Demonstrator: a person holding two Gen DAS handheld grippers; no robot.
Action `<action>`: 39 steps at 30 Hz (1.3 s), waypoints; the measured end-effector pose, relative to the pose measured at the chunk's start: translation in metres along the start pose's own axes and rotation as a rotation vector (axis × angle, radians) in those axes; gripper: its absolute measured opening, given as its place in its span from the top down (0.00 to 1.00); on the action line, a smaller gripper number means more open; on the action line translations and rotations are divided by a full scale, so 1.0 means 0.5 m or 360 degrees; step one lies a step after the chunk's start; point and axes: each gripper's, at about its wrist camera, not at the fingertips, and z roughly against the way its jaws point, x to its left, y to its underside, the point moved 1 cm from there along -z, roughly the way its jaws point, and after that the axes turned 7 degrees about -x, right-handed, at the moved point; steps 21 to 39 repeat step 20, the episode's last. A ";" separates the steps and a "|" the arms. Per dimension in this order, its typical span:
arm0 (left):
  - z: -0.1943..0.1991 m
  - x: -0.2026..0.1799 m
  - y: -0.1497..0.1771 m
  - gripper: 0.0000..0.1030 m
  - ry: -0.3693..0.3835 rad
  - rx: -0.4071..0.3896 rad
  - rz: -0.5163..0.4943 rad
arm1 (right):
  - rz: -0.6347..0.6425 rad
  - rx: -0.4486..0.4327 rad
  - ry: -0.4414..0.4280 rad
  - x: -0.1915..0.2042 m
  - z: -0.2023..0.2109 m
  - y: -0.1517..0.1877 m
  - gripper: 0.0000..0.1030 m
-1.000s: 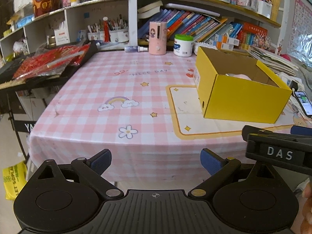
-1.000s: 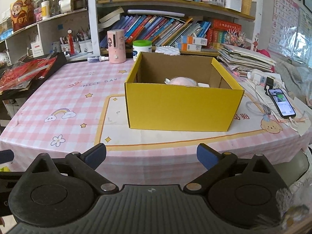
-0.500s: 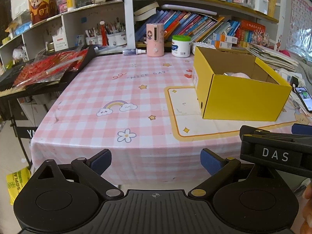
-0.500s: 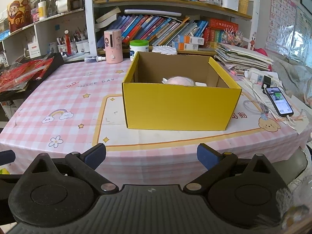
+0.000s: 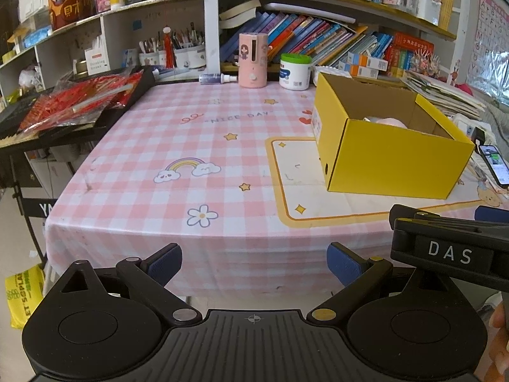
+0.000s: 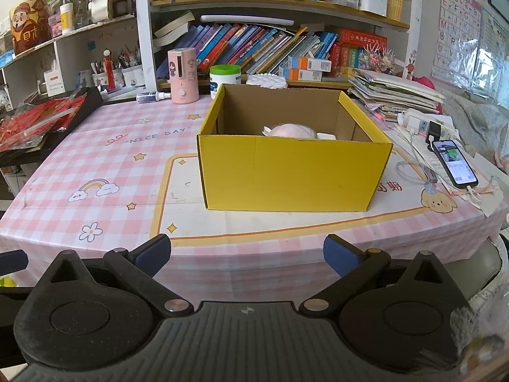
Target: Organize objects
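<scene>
pink checked tablecloth [image 6: 95,146] before crowded bookshelves [image 6: 270,44].

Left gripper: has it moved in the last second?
Yes. The left gripper has pulled back from the table and risen a bit: the yellow box now sits lower and smaller in its view, with more of the near tablecloth edge showing. Fingers open, empty.

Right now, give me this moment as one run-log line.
left gripper: open, empty | right gripper: open, empty | yellow box: on table, open, pink item inside | both grippers off table edge
</scene>
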 end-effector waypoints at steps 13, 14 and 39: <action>-0.001 0.002 0.002 0.04 -0.0007 -0.0021 -0.0005 | -0.0009 0.0014 0.0004 0.003 -0.004 0.003 0.00; -0.001 0.003 0.002 0.04 -0.0004 -0.0019 0.0001 | -0.0010 0.0016 0.0003 0.004 -0.005 0.003 0.00; -0.004 0.007 0.001 0.04 -0.0003 -0.0009 0.0003 | -0.0019 0.0020 -0.0012 0.007 -0.009 0.002 0.00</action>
